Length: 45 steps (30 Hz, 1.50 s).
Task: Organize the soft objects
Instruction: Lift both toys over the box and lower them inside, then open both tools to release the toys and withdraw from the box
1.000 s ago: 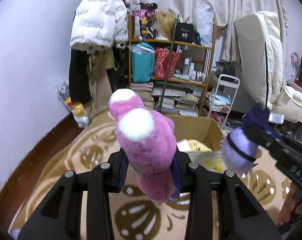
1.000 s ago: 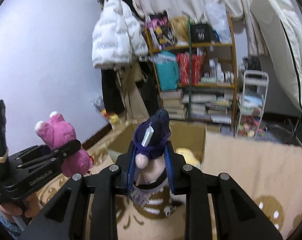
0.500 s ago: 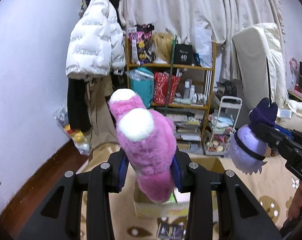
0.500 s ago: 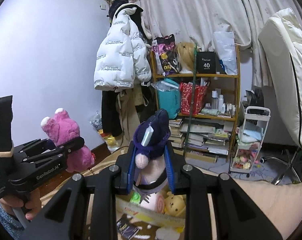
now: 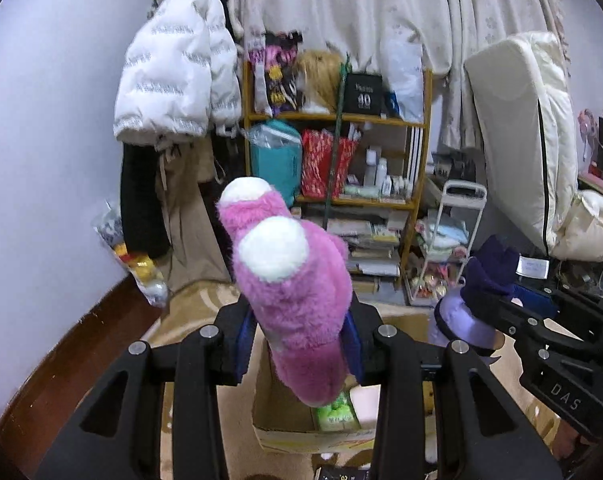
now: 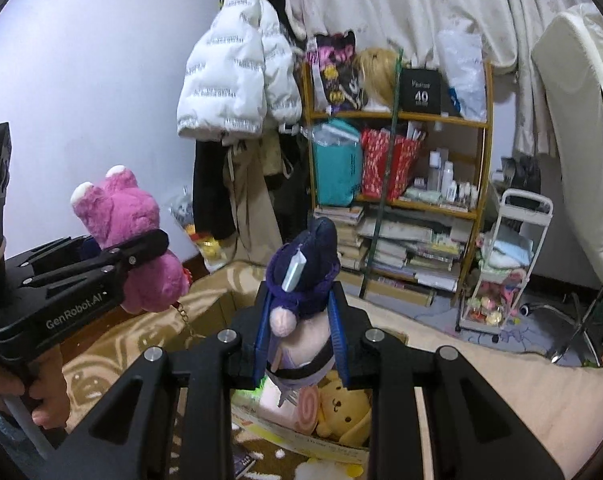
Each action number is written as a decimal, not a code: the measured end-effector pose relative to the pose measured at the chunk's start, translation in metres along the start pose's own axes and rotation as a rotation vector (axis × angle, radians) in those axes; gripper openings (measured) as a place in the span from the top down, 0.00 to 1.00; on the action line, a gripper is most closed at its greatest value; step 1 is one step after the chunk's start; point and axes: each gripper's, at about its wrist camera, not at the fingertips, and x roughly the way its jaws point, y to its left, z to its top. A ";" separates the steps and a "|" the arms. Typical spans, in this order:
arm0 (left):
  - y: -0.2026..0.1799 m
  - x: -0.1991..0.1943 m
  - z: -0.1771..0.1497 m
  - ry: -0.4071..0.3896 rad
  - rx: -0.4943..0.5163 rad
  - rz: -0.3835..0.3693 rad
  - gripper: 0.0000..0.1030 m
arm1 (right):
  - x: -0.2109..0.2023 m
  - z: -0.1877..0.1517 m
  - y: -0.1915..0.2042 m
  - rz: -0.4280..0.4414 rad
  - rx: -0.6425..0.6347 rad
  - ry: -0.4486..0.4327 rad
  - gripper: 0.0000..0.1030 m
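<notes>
Left gripper (image 5: 299, 344) squeezing a pink plush bear (image 5: 293, 292), 2 blue pads (image 5: 246, 342) pressed tight on its soft body. Bear's 2 white-tipped ears pointing up and away from the camera. Held up in the air, right above the open cardboard box (image 5: 285, 432) on the floor. Seen from the right wrist view too, off to the left, with a little gold chain (image 6: 185, 318) dangling under the bear.

Right gripper (image 6: 299, 338) clamped on a purple plush doll (image 6: 301, 284), its 2 blue pads hugging the doll's sides. Dark purple hat on top with a small white tag (image 6: 293, 274). Pale pink round face bit just below the hat. Also up in the air, over the same box, just beside the pink bear.

Inside the box: a yellow plush (image 6: 341, 412), a pink swirl roll (image 6: 303, 412) touching it, and something bright green (image 5: 337, 414).

Box sitting on a tan rug (image 6: 481, 392) with brown patterns. Behind it, a wooden shelf (image 6: 477, 208) full of books and bags. White puffy jacket (image 6: 233, 76) hanging near the wall. Small white cart (image 6: 501, 264) beside the shelf
</notes>
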 end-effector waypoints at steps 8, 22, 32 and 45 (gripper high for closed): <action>-0.006 0.037 -0.028 0.102 0.011 -0.005 0.65 | 0.037 -0.034 -0.015 -0.020 0.025 0.094 0.73; -0.023 0.065 -0.059 0.225 0.036 -0.040 0.63 | 0.057 -0.052 -0.035 -0.025 0.085 0.176 0.71; -0.023 0.067 -0.066 0.241 0.038 -0.027 0.57 | 0.064 -0.057 -0.033 -0.009 0.095 0.204 0.71; -0.011 0.057 -0.059 0.218 0.010 0.003 0.35 | 0.065 -0.066 -0.036 -0.008 0.124 0.233 0.58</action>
